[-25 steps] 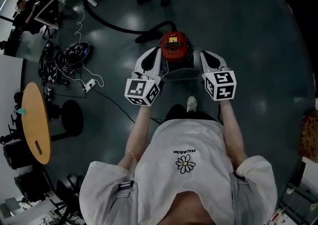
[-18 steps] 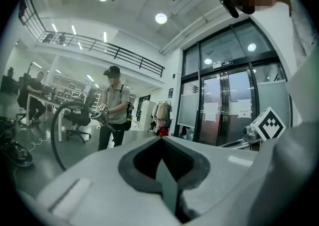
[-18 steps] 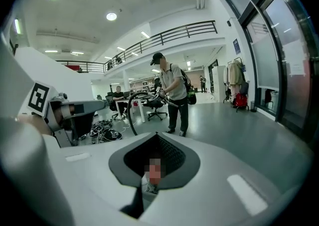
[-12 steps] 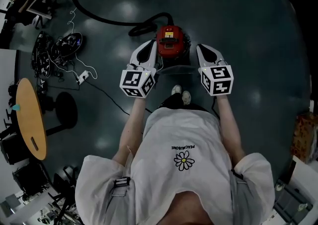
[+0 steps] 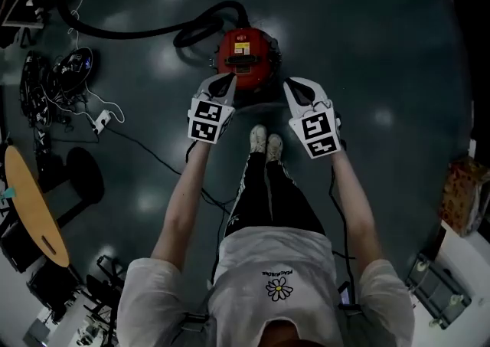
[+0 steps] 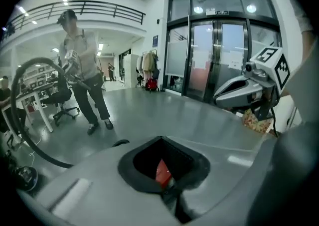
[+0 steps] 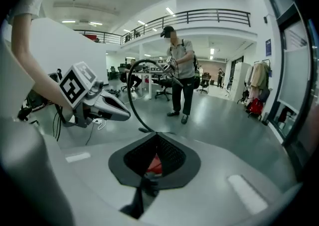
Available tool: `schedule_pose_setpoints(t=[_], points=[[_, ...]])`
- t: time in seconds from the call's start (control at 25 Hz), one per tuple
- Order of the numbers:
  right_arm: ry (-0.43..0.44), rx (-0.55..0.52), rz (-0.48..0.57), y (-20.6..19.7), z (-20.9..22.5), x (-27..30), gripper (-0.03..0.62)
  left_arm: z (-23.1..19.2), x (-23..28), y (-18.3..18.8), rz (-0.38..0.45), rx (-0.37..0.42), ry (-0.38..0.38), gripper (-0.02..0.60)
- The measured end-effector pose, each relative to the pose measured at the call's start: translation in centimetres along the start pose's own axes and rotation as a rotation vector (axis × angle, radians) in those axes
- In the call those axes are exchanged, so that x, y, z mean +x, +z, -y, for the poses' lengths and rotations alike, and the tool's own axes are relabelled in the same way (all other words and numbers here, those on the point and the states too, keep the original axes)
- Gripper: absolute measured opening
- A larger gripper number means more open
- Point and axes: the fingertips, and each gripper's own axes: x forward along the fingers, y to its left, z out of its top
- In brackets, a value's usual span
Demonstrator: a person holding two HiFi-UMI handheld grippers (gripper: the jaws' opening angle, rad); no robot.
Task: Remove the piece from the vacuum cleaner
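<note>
The vacuum (image 5: pixel 243 58) sat on the floor just ahead of both tips and between them, its hose (image 5: pixel 138 30) running off beyond the left one. My left hand-held gripper (image 5: pixel 223 85) looked nearer; my right hand-held gripper (image 5: pixel 297 90) lay just beside. Both were pressed together, empty.

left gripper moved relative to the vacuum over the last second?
Yes. The left gripper has dropped toward the red vacuum cleaner and now sits at its near-left edge.

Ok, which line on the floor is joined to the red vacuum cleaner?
The thick black hose, looping off the vacuum cleaner toward the picture's top left. The thin white cord runs to a power strip, well apart.
</note>
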Motion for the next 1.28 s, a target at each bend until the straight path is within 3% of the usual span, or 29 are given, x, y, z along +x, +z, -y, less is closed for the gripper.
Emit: schedule_pose_setpoints(t=[0.04, 0.16, 0.36, 0.52, 0.72, 0.92, 1.04, 1.12, 1.28], points=[[0.011, -0.006, -0.030, -1.9, -0.2, 1.7, 0.026, -0.5, 2.2, -2.0, -0.035, 0.022, -0.007, 0.000], [0.058, -0.023, -0.148, -8.1, -1.5, 6.2, 0.109, -1.7, 7.6, -7.9, -0.137, 0.078, -0.027, 0.000], [0.157, -0.042, -0.400, -20.5, -4.1, 10.4, 0.193, -1.3, 13.4, -16.8, -0.339, 0.097, -0.094, 0.000], [0.270, -0.133, -0.547, -27.2, -5.3, 13.6, 0.270, -1.8, 16.7, -19.3, -0.404, 0.156, -0.132, 0.000], [0.357, -0.280, -0.651, -31.5, -7.2, 14.9, 0.290, -1.0, 17.6, -20.3, -0.424, 0.206, -0.151, 0.000], [0.408, -0.382, -0.753, -34.4, -8.4, 16.1, 0.272, -0.7, 17.6, -20.4, -0.533, 0.252, -0.161, 0.000], [0.373, -0.427, -0.823, -36.5, -8.1, 16.2, 0.193, -0.2, 17.8, -20.6, -0.591, 0.245, -0.180, 0.000], [0.355, -0.458, -0.842, -37.2, -8.0, 15.9, 0.057, 0.0, 17.7, -20.7, -0.604, 0.236, -0.196, 0.000], [0.348, -0.441, -0.828, -36.8, -8.3, 16.1, 0.035, -0.6, 17.6, -20.6, -0.589, 0.211, -0.206, 0.000]])
